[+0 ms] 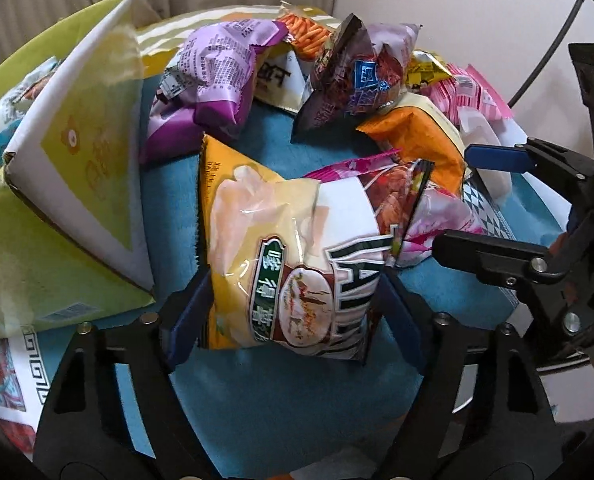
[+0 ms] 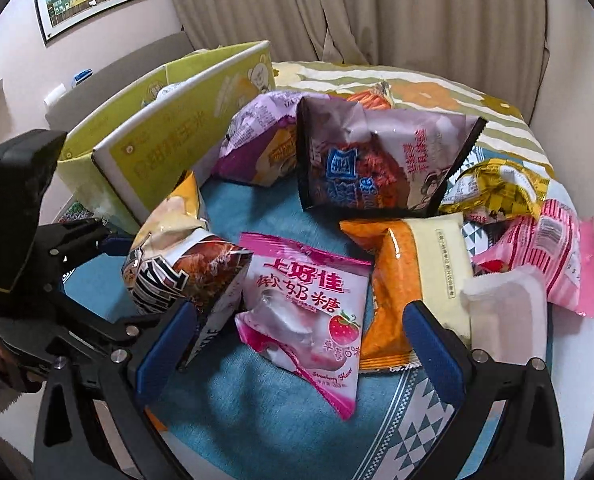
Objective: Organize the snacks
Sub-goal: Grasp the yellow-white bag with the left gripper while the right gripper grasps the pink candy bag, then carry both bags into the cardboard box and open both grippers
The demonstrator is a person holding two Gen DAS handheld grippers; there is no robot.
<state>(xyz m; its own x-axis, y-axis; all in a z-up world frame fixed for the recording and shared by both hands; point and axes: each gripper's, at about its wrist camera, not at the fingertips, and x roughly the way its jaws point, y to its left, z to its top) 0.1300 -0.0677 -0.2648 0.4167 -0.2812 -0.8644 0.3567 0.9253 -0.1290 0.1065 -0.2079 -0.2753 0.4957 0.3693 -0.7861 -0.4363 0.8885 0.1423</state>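
Note:
My left gripper (image 1: 293, 320) is shut on a yellow and white chip bag (image 1: 289, 256), its blue pads pressing both sides; the bag also shows in the right wrist view (image 2: 177, 256). My right gripper (image 2: 301, 344) is open, its jaws wide apart over a pink strawberry candy bag (image 2: 309, 312); it also shows in the left wrist view (image 1: 493, 200), at the right. An orange and cream packet (image 2: 413, 280) lies beside the candy bag. A green cardboard box (image 1: 69, 168) stands open at the left, with a snack inside.
Several more snack bags lie at the back: purple (image 1: 213, 68), dark brown with blue label (image 2: 373, 164), yellow (image 2: 493, 188), pink striped (image 2: 553, 248). All rest on a blue mat (image 1: 281, 408) on a round table. Curtains hang behind.

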